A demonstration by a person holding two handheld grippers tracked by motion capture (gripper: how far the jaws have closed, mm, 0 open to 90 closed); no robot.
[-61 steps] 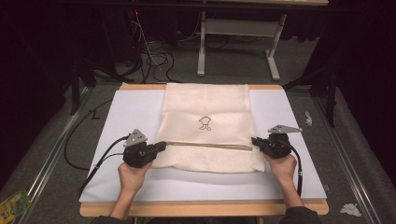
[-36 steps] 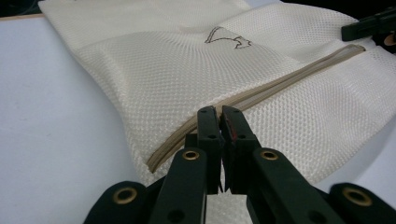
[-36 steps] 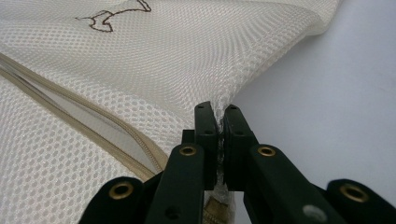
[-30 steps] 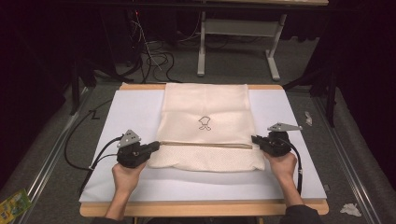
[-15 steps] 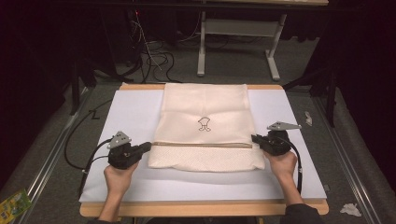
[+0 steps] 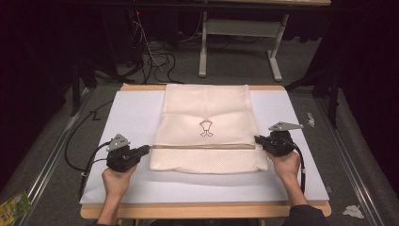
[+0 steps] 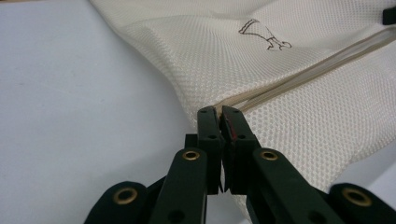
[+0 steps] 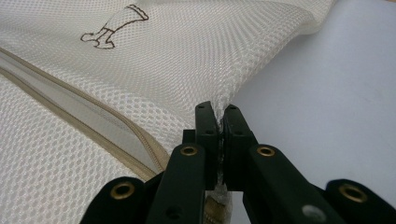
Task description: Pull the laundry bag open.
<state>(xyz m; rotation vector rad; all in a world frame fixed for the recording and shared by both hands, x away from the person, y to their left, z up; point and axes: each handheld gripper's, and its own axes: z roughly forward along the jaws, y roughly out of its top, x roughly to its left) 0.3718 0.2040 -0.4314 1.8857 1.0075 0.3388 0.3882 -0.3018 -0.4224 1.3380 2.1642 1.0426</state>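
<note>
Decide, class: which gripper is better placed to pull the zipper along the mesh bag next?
Probably the left gripper: its jaws pinch the mesh bag where the zipper ends. The right gripper clamps mesh beside it.

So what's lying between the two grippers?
The mesh bag, its zip strip running from left gripper to right gripper, in the high view.

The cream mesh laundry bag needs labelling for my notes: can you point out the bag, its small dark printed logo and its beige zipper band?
Cream mesh laundry bag [image 6: 207, 106]: high view, upper panel.
Small dark printed logo [image 6: 206, 127]: high view, middle of the drawing.
Beige zipper band [image 8: 74, 119]: right gripper view, pale strip between the seams.
</note>
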